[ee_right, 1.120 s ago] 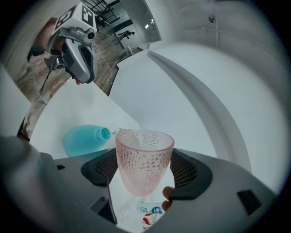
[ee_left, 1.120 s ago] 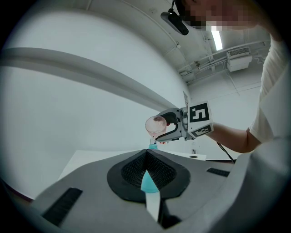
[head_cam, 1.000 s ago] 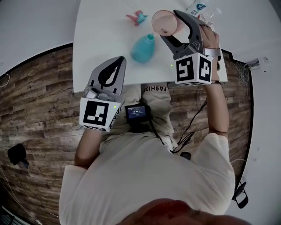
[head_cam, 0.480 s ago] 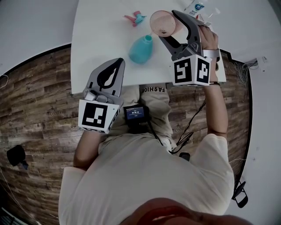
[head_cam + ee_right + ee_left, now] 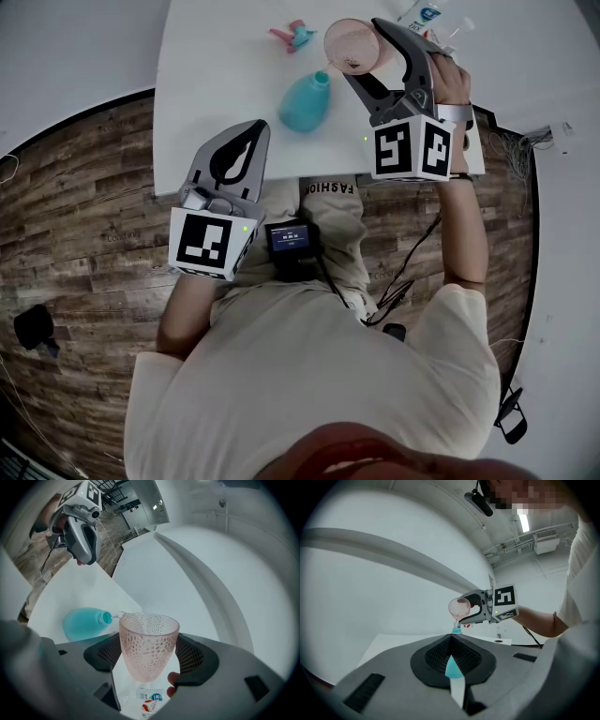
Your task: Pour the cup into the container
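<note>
The head view shows one teal plastic bottle [image 5: 305, 103] and one small pink-and-teal piece [image 5: 293, 36] on the white table [image 5: 216, 75], with one pink dimpled plastic cup [image 5: 352, 45] clamped in the right gripper [image 5: 361, 49] above the bottle's neck. The left gripper view shows the left gripper [image 5: 452, 637] with its jaws pressed together on nothing. In the right gripper view the jaws grip the cup's sides as it tips, and a thin clear trickle runs from its rim into the bottle's mouth; how full either is cannot be told.
</note>
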`<state>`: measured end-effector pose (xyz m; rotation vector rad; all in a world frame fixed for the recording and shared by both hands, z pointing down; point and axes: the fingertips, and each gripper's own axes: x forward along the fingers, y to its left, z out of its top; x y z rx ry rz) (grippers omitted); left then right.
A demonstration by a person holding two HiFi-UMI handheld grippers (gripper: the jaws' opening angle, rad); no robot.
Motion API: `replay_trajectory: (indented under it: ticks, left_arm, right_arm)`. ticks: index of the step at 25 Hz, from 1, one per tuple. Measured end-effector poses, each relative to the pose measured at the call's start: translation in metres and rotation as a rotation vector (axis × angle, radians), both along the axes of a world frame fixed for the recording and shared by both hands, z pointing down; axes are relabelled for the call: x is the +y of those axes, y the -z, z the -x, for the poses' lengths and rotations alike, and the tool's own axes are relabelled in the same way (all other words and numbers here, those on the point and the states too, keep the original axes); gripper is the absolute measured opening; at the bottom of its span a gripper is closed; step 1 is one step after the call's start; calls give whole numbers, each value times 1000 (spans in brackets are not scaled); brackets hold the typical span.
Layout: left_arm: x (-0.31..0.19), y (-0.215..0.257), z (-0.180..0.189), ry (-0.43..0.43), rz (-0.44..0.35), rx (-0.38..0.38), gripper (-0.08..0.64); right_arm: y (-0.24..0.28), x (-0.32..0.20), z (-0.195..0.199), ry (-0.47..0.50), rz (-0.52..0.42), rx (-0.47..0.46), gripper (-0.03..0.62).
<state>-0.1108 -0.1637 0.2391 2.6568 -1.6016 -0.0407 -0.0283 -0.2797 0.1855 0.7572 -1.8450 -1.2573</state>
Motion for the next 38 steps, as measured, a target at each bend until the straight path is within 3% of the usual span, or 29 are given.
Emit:
replay_trajectory:
  ticks: [38]
  left_arm:
    - [-3,1,-1,-11,-3,-19,11]
  right_arm:
    - [12,-3,-1,1,-93,48,362]
